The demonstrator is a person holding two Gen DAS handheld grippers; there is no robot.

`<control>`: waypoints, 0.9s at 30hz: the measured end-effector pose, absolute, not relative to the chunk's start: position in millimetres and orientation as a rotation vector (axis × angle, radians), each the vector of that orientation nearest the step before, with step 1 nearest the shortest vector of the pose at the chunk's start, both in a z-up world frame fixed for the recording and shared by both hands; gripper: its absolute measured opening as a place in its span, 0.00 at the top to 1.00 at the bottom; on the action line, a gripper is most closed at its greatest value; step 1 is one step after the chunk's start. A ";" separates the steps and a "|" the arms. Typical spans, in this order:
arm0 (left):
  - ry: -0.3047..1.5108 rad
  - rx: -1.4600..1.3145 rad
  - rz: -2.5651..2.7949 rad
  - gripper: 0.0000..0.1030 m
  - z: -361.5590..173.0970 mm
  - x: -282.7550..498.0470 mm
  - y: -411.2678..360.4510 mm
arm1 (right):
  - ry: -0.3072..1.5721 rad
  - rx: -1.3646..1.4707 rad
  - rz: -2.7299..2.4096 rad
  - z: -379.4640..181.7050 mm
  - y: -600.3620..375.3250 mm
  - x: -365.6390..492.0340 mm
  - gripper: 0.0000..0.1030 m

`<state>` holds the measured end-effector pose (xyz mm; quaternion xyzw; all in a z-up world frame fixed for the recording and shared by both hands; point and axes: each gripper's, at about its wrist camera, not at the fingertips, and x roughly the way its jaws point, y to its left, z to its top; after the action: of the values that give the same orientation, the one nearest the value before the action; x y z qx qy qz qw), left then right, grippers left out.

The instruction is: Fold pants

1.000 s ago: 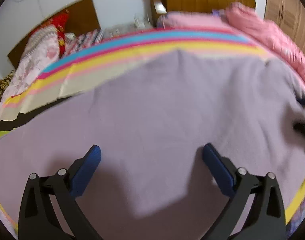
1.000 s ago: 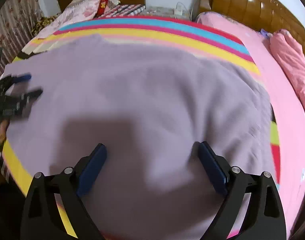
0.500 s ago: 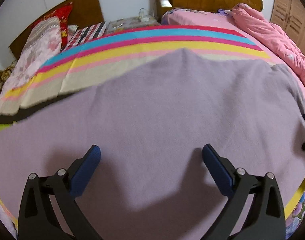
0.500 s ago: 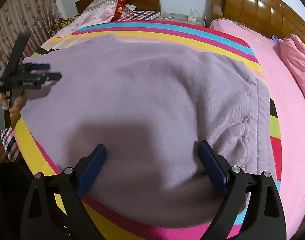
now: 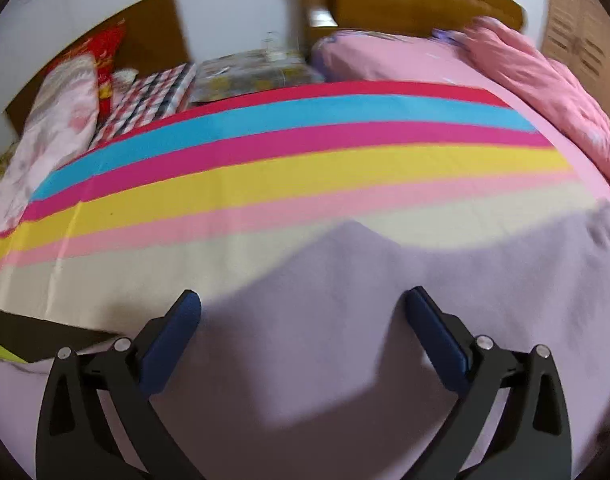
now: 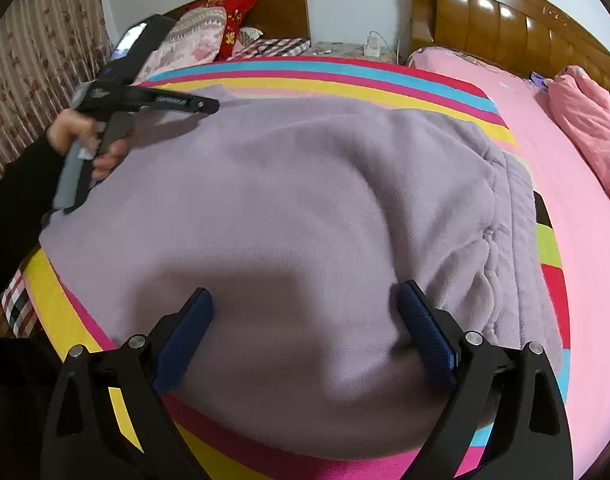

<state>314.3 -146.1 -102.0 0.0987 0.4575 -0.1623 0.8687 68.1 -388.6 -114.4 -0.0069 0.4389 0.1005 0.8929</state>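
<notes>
The lilac pants (image 6: 289, 208) lie spread across the striped bed (image 6: 345, 76), both the left gripper (image 5: 301, 320) and right gripper (image 6: 303, 312) gaping and empty; next, each must clamp an edge.

my right tool (image 6: 303, 322) had black angular arms with silver screws and ribbed dark blue pads (image 6: 425, 340). my left tool (image 5: 303, 320) matched it, black with blue pads (image 5: 171, 344). its grey handle and black body sat in my left hand (image 6: 87, 142), under a black sleeve (image 6: 13, 184).
</notes>
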 end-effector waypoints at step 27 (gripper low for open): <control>0.971 0.172 -0.344 0.01 -103.6 328.9 -143.0 | 0.995 0.054 0.069 -100.1 -419.1 143.0 0.10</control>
<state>328.9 -143.0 -103.6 0.0823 0.4639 -0.1643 0.8666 143.0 -419.1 -100.1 0.0260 0.4770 0.0331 0.8779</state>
